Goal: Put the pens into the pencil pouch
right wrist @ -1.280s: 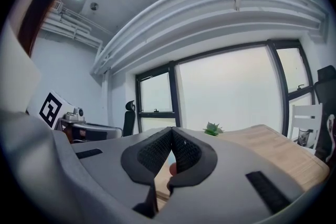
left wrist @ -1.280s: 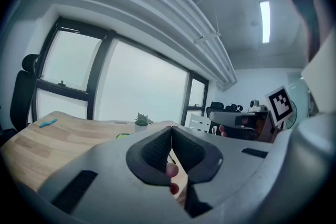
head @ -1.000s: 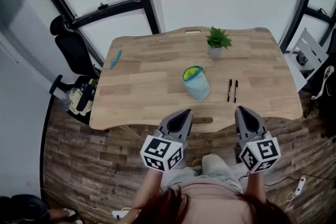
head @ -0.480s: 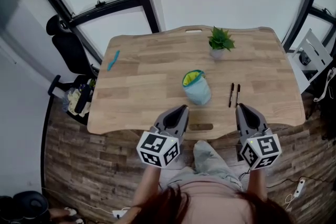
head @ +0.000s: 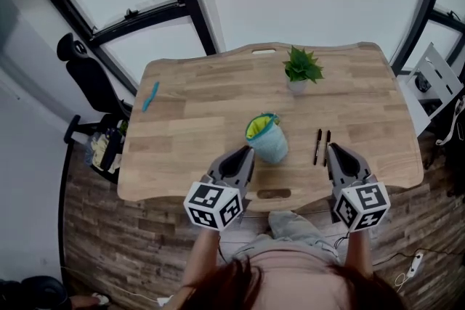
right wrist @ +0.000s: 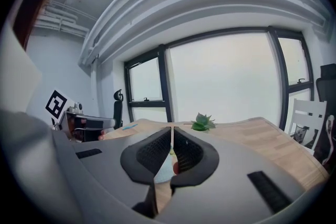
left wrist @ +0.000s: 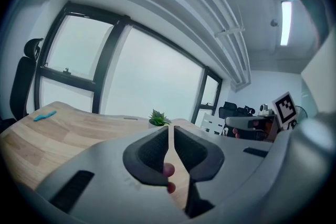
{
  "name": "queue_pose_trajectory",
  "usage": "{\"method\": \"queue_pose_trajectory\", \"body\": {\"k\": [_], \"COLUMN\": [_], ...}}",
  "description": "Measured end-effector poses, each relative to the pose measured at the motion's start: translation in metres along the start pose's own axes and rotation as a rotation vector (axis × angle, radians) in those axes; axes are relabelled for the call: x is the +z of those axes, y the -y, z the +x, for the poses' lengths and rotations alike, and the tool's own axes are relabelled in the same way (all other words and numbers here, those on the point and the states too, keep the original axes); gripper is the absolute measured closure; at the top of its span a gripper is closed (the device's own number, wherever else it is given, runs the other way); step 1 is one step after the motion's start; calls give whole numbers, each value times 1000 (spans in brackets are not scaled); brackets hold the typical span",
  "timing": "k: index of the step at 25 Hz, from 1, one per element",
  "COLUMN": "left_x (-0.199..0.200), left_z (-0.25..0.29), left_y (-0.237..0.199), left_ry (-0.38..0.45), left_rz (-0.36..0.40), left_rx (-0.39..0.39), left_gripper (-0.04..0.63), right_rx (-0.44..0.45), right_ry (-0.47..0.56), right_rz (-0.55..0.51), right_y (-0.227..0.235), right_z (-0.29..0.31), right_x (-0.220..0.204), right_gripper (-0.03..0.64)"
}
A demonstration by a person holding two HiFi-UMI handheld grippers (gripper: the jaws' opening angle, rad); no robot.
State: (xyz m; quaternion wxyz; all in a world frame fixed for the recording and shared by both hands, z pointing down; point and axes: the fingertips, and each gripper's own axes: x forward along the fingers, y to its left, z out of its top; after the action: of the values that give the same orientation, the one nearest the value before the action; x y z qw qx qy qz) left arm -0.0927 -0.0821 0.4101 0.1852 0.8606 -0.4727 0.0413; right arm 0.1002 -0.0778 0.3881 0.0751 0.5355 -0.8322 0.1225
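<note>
Near the table's [head: 182, 134] front edge, right of centre, the two black pens [head: 318, 147] lie side by side, long axes front to back. They are just beside the tip of the right tongs [head: 335, 150], which are pressed together, and the open pencil pouch [head: 267, 140] stands nearer the left tongs [head: 245, 153]. Both tongs have come forward over that edge since a second ago; the left have just been opening to an empty slit.
</note>
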Motion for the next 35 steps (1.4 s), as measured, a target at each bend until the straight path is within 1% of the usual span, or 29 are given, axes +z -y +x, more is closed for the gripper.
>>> {"method": "queue_pose_trajectory", "body": {"k": [4,11,15,22,25,30,35], "left_x": [0,-7,-10,-26,-32,-42,-62], "left_z": [16,47,61,86,96,108,119], "left_y": [-16,-44,-60,-84,-92,-104,-106], "left_ry": [-22,-91,-132,-238,-283,-334,-430], "left_rz": [-14,-46,-53,-79,-92,-136,-167], "left_rx": [17,25,33,20,6,-14,-59], "left_gripper": [563,537,529,512,495,491,471], "right_rx": [10,17,16,1,-5,-25,-54], "right_ry": [-34,-110,-163,-275,-321,-404,-500], "right_rz": [-1,-9,-5,23,56,99,135], "right_y": [15,41,56,86,97,114,131], "right_z": [19,49,62,81,90,106,118], "right_x": [-4,-18,-30,-55,-68,-95,-130], "right_gripper": [615,614,608,555,554,554,549]}}
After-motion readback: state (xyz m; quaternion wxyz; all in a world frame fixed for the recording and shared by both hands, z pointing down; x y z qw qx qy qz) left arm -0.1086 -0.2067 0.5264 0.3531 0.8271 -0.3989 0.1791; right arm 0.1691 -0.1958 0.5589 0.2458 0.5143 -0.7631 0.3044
